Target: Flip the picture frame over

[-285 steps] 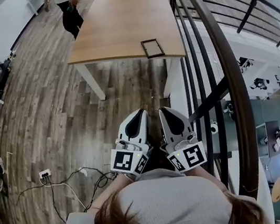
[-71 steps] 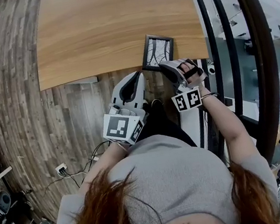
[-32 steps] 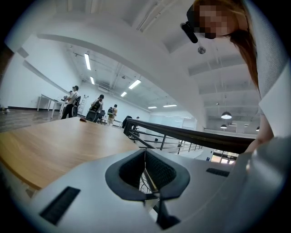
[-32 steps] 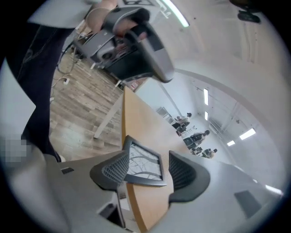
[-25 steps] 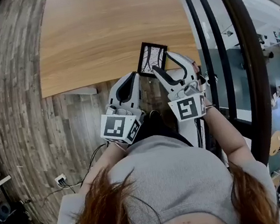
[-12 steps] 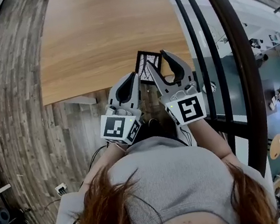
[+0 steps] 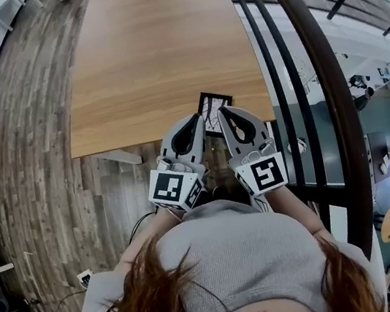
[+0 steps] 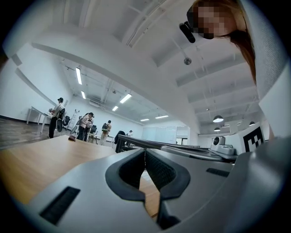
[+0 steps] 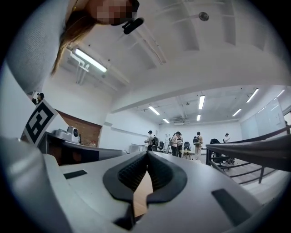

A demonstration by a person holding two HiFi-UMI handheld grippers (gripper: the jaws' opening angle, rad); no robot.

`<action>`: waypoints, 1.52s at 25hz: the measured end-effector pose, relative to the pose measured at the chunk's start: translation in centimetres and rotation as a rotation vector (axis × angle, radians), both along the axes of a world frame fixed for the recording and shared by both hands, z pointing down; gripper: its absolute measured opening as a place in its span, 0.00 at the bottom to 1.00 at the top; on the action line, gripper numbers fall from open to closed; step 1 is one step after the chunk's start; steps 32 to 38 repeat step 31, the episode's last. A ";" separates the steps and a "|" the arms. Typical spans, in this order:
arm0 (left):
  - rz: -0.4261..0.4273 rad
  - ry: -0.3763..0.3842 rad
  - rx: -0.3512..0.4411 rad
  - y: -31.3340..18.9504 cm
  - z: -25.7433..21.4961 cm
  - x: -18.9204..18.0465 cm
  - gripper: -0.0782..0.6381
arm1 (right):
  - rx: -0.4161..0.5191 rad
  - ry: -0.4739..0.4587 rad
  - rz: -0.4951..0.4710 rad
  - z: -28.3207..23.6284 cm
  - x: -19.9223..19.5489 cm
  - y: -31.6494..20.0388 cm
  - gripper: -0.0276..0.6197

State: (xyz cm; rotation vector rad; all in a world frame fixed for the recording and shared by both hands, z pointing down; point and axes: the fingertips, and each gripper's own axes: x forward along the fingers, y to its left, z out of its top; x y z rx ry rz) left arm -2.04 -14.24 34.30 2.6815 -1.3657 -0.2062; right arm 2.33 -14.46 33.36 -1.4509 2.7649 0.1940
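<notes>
Right gripper [image 7: 223,113]: jaws fully together, tips touching, nothing between them. In the right gripper view only bare desk wood shows through the gap behind the pads. 1.0 s ago you had the picture frame tilted up off the desk in this gripper, and 0.5 s ago the gripper was still up against the frame. Now you have let go and drawn back toward your body.

Left gripper [image 7: 196,119]: also closed tip to tip, and empty. It has stayed beside the right one and took no visible part in the lift.

Picture frame [image 7: 214,104]: lies flat on the desk [image 7: 156,54] at the near edge, close to the near right corner, just ahead of both gripper tips. From the head view you cannot tell whether either tip touches it. The face showing is pale with dark lines inside a dark border. 11.4 s ago the same frame showed a plain brown panel inside the border, so the side facing up has changed.

Judgement: the flip looks done, 1 turn, with the frame released and at rest. Its near end seems to sit right at the desk edge, but the grippers cover that part, so this is unconfirmed. Risk: a nudge from either tip as you withdraw could push it off. Back both grippers straight away from the desk.
</notes>
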 end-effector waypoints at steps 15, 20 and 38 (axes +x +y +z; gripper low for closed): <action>0.006 0.005 0.017 0.1 -0.8 -0.1 0.12 | -0.066 0.001 0.032 1.1 -0.4 -0.3 0.07; 0.012 0.008 0.008 -0.1 -0.5 0.2 0.12 | -0.088 -0.006 0.025 1.7 -0.3 -0.3 0.07; 0.006 0.008 0.017 0.0 -0.9 0.1 0.12 | -0.073 -0.009 0.001 1.2 -0.9 0.0 0.07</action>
